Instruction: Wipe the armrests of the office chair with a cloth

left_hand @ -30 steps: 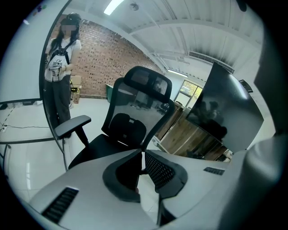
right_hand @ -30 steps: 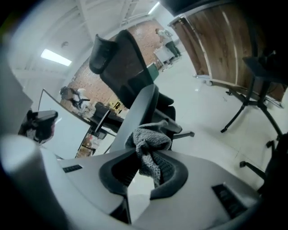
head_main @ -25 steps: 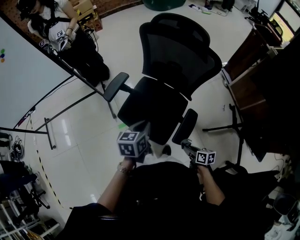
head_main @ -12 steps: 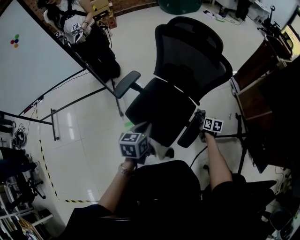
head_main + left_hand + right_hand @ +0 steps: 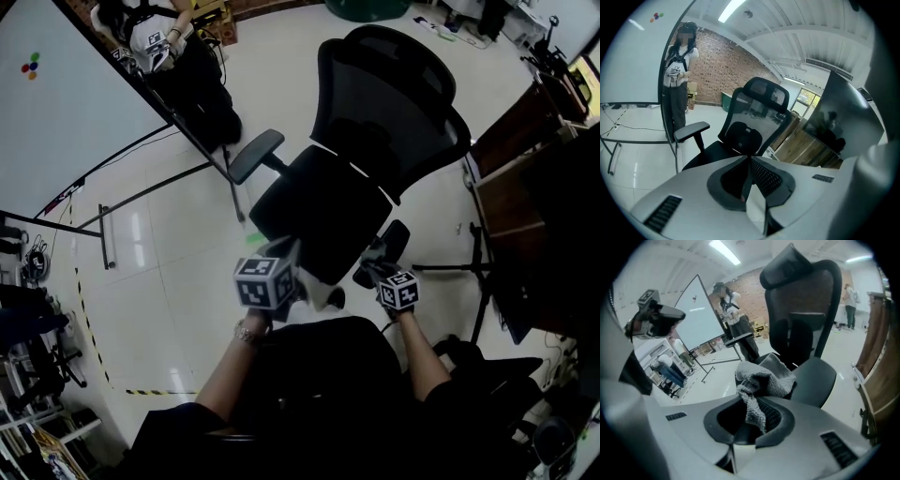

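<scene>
a glossy pale floor [image 5: 178,291] carries the black office chair [image 5: 328,211] and a standing whiteboard [image 5: 75,112].

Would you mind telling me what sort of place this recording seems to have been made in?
Most likely an open office or lab workspace: a mesh-backed office chair stands on a glossy pale floor, a whiteboard on a stand is nearby, and wooden desks line the right side.
</scene>
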{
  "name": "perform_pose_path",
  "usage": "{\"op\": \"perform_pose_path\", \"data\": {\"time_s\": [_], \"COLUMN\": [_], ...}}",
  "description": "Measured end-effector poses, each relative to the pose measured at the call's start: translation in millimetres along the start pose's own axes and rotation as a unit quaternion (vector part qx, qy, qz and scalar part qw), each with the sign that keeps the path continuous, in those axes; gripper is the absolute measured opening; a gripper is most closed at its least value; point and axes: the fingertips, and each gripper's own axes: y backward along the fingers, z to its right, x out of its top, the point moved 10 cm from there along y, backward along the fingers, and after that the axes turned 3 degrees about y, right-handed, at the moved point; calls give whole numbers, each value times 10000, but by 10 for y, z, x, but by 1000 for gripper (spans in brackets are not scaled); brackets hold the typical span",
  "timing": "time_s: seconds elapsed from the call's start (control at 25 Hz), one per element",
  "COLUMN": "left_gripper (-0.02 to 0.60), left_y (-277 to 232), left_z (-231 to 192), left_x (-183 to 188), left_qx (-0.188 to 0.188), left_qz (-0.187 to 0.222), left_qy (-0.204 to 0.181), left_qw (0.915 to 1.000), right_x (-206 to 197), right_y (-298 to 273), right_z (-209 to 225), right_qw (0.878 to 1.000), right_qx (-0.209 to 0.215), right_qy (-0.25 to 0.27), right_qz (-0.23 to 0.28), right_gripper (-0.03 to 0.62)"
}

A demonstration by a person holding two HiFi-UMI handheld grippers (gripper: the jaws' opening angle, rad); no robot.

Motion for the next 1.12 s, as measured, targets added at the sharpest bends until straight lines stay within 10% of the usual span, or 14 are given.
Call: {"op": "perform_pose_path", "data": {"time_s": [0.32, 0.44, 0.64, 0.88, 1.12], "left_gripper": [28, 28, 28, 28, 8], "left_y": [-242, -285, -418, -553, -464], "left_z": [348, 474, 695, 1081, 1061], "left_x": [-68, -79, 50, 385, 313], "left_qx": [-529, -690, -915, -1020, -223], "left_qz": [-306, -409, -378, 4, 426], "left_qy": [-270, -348, -451, -704, -832], "left_qw": [9978, 9962, 9941, 9923, 9954], "right_x": [-538, -567, 446, 1683, 1902], "right_y": [316, 549, 1021, 1088, 1078], "right_z": [-354, -197, -120, -446, -943], "right_qw": [9965, 9970, 9713, 9674, 9711], "right_qx": [703, 413, 37, -342, -682], "right_qy": [93, -636, -1724, -1424, -925], "right_qz": [-451, -137, 1638, 2065, 2093], "right_gripper": [41, 38, 37, 37, 38]}}
